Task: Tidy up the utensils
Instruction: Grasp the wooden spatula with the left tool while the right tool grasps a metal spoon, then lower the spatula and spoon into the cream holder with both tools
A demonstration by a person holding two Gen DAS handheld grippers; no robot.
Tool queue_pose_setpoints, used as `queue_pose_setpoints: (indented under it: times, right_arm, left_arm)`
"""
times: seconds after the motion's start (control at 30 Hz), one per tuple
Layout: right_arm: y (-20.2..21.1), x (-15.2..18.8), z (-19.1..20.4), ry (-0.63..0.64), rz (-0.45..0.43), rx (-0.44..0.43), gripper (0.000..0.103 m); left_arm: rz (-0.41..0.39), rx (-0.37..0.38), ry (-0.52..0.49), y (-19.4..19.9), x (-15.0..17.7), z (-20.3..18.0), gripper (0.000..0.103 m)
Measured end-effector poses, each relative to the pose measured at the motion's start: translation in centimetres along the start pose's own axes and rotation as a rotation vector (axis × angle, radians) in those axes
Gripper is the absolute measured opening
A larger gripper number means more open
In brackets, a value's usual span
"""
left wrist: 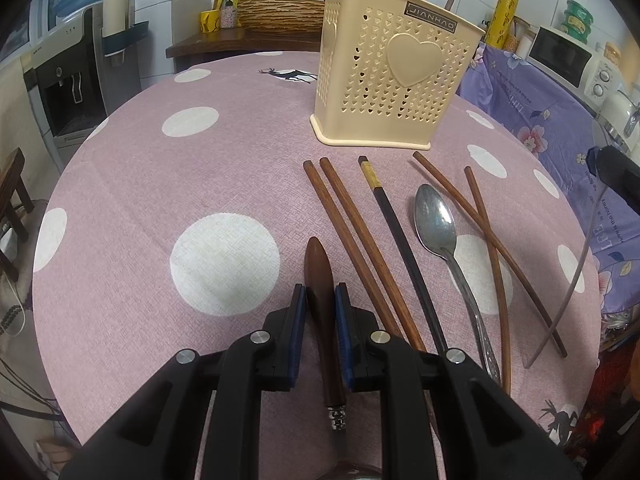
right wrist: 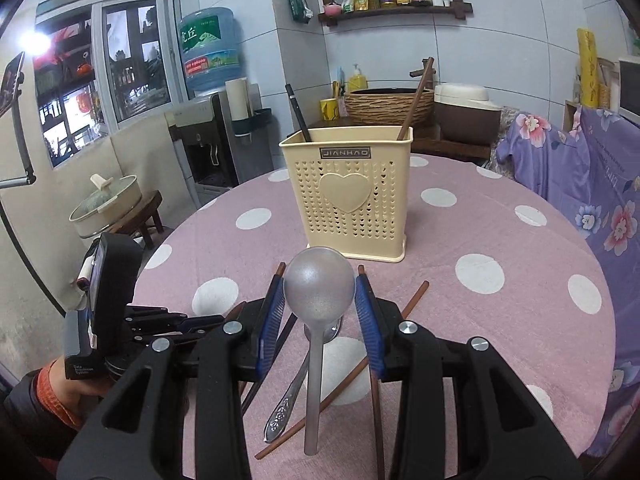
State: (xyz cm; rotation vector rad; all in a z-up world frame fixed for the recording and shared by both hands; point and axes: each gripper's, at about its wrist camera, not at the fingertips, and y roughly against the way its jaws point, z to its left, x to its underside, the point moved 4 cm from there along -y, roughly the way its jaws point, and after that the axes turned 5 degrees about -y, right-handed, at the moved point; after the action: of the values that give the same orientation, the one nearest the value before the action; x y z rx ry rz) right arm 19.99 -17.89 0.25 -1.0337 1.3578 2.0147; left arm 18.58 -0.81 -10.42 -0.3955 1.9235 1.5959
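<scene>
A cream plastic utensil holder (left wrist: pixel 390 68) stands on the pink dotted table, and it also shows in the right wrist view (right wrist: pixel 348 190) with a black chopstick (right wrist: pixel 298 112) and a brown one (right wrist: pixel 414 98) inside. My left gripper (left wrist: pixel 320 292) is shut on a wooden-handled utensil (left wrist: pixel 320 280) low over the table. Brown chopsticks (left wrist: pixel 352 240), a black chopstick (left wrist: pixel 400 232) and a steel spoon (left wrist: pixel 436 220) lie on the cloth to its right. My right gripper (right wrist: pixel 320 280) is shut on a grey spoon (right wrist: pixel 319 284), held by its bowl above the table.
The round table (left wrist: pixel 160 180) has a purple floral cloth (left wrist: pixel 532 112) over furniture at its right. A water dispenser (right wrist: pixel 204 136) and a pot on a stool (right wrist: pixel 108 204) stand at the left. The left gripper body (right wrist: pixel 108 296) sits left of my right gripper.
</scene>
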Motion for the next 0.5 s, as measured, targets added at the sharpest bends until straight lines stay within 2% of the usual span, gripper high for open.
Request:
queue_pose_setpoints:
  times: [0.2,0.5]
  right_arm:
    - [-0.1,0.0,-0.2,-0.016,-0.002,-0.005,0.037]
    - [0.1,0.3,-0.1,-0.023,-0.006,-0.008,0.037]
  left_arm:
    - [0.02,-0.024,-0.032,-0.5,-0.6,-0.3,0.017]
    - [0.049,-0.104,-0.121,-1.3,-1.3,-1.3,0.018]
